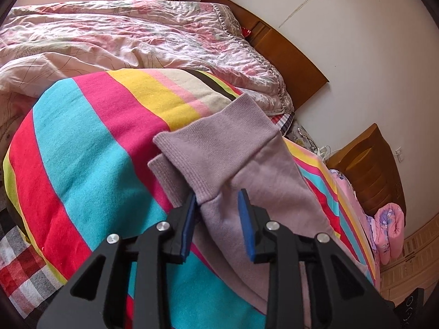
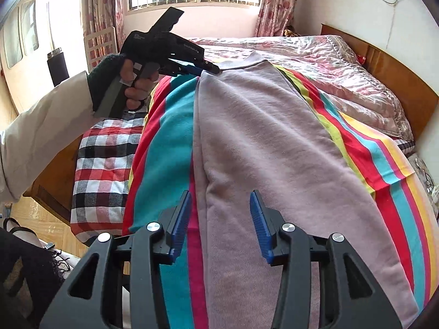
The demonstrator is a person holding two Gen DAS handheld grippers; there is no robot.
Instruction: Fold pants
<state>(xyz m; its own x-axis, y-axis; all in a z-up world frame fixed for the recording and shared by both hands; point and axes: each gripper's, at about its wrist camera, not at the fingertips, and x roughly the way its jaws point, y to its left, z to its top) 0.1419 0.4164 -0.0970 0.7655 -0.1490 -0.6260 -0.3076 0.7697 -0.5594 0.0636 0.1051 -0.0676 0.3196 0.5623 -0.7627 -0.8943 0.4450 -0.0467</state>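
On the bed, spread over a striped blanket (image 2: 175, 142), your lilac pants (image 2: 260, 142) lie lengthwise with one leg folded over the other, the ribbed cuffs (image 1: 216, 150) stacked at the far end. Your left tongs (image 1: 218, 205) are spread, with the edge of the cuffs lying between the pads but not pressed. From the right wrist view they sit at the far left corner of the pants, at the cuff. Your right tongs (image 2: 222, 219) are also spread and pinch nothing; they hover over the near left edge of the pants.

The lengthwise fold looks done, so the step in hand is probably the crosswise one. You would need to close both tongs on the stacked layers at the cuff end, catching both legs, then carry that end toward the waist without dragging the blanket along.
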